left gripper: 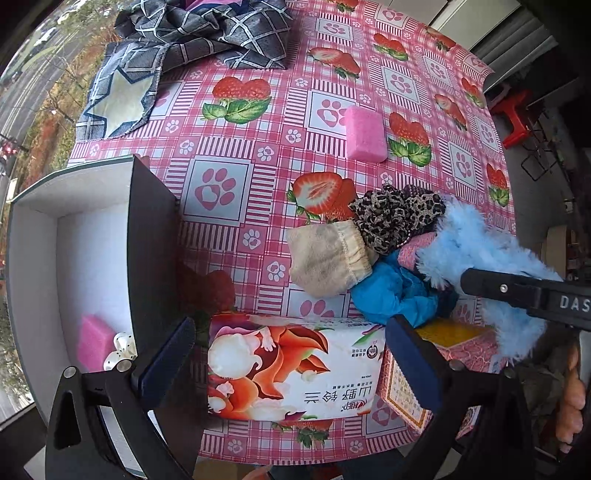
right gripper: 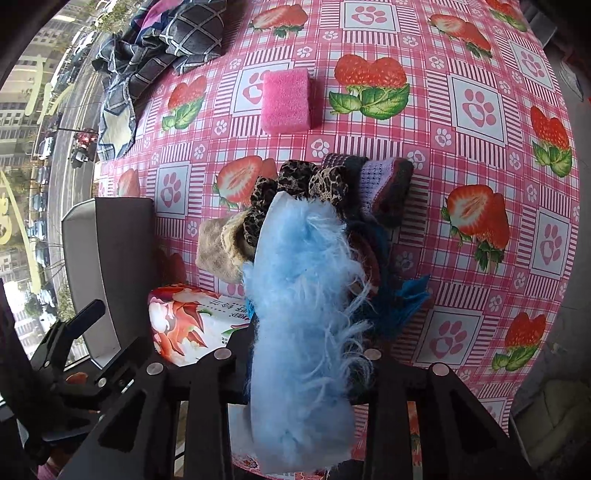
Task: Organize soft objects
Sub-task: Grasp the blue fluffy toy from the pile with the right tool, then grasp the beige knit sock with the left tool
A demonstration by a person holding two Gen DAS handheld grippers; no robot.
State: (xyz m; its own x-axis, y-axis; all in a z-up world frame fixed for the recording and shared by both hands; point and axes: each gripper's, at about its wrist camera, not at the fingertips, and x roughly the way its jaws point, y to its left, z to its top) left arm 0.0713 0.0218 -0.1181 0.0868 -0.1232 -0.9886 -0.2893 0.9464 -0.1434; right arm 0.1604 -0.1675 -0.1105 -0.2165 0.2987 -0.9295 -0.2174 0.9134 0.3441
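My right gripper [right gripper: 303, 354] is shut on a light blue fluffy piece [right gripper: 295, 288] that rises from a heap of soft things; the fluff hides its fingertips. One of its black fingers [left gripper: 495, 286] shows in the left wrist view, lying against the fluff [left gripper: 476, 243]. The heap holds a beige sock [left gripper: 325, 258], a leopard-print scrunchie [left gripper: 395, 218], a bright blue cloth [left gripper: 395, 295] and a purple knit cloth [right gripper: 380, 173]. My left gripper [left gripper: 291, 363] stands open, straddling a flowered tissue pack [left gripper: 288, 369] without pressing on it. A pink sponge [left gripper: 365, 133] lies alone further out.
A white open box [left gripper: 92, 236] with a dark side wall stands at the left, holding a pink sponge [left gripper: 92, 347] and a white spotted item [left gripper: 120, 350]. A dark checked cloth [left gripper: 199, 33] is bunched at the far left. A patterned box [left gripper: 406, 398] lies under my right-hand finger. A hand [left gripper: 569, 398] shows at the right.
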